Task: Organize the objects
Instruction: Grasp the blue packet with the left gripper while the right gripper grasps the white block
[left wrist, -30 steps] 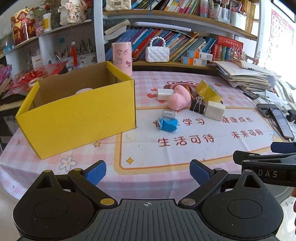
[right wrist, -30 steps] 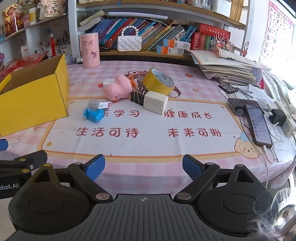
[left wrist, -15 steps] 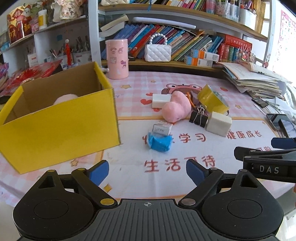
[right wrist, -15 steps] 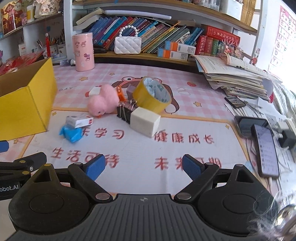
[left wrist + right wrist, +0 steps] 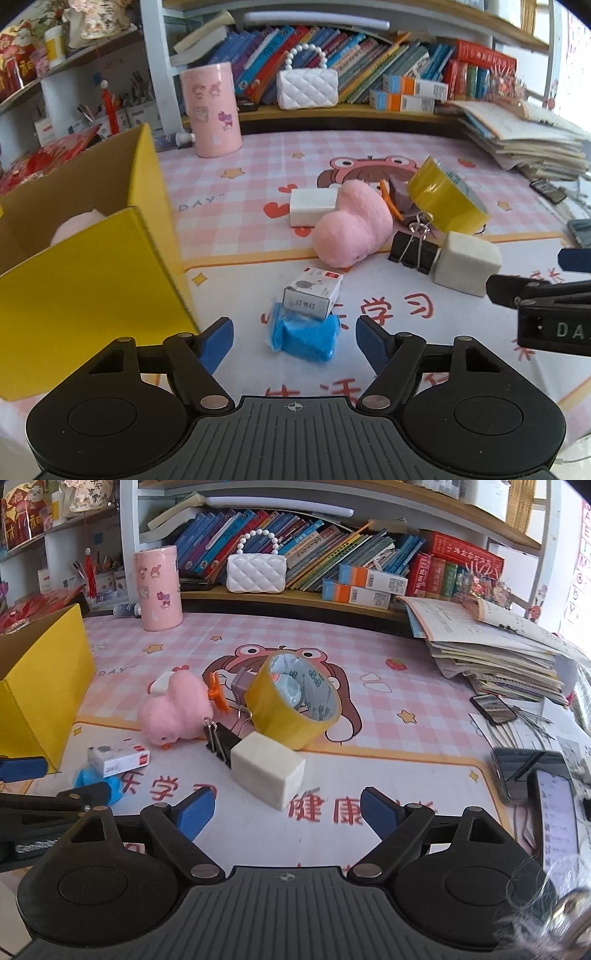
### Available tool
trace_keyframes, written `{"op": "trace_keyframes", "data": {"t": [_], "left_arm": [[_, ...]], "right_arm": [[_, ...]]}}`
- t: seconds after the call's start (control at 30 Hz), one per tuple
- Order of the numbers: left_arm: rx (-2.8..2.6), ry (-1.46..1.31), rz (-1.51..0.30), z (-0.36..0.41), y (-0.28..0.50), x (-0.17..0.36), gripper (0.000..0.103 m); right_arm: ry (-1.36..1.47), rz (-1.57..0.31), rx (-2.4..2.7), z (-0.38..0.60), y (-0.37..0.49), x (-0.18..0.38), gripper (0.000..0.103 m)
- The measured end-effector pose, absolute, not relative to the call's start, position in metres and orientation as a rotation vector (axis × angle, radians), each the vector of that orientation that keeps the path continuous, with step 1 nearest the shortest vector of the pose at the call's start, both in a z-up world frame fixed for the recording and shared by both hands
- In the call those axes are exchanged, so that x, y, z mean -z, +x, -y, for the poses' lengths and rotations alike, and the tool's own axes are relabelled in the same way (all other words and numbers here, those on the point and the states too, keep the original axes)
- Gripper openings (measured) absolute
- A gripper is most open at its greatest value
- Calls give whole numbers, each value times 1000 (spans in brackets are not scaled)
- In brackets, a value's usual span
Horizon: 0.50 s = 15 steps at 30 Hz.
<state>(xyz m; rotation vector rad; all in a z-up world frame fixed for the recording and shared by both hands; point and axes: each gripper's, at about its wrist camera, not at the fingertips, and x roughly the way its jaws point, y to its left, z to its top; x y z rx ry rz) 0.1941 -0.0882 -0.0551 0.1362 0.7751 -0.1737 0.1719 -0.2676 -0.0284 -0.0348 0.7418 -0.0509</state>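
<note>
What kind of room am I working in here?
Probably a child's study or classroom corner: shelves packed with books, a cartoon desk mat printed with study slogans, and a stack of workbooks at the side.

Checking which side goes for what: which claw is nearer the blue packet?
Left. The left claw is open with the blue packet just ahead between its fingers. The right claw is off to the packet's right, facing the white block.

Both grippers (image 5: 294, 334) (image 5: 287, 808) side by side, fingers apart.
</note>
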Motion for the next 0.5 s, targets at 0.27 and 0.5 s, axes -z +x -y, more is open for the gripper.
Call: {"op": "trace_keyframes", "data": {"t": [0.27, 0.5], "left_arm": [[167, 131, -836, 93, 211, 72, 50], [200, 108, -857, 87, 199, 67, 40]], "right_arm": [[-44, -753, 20, 272, 196, 39, 86], [-55, -765, -20, 268, 215, 49, 80]]}}
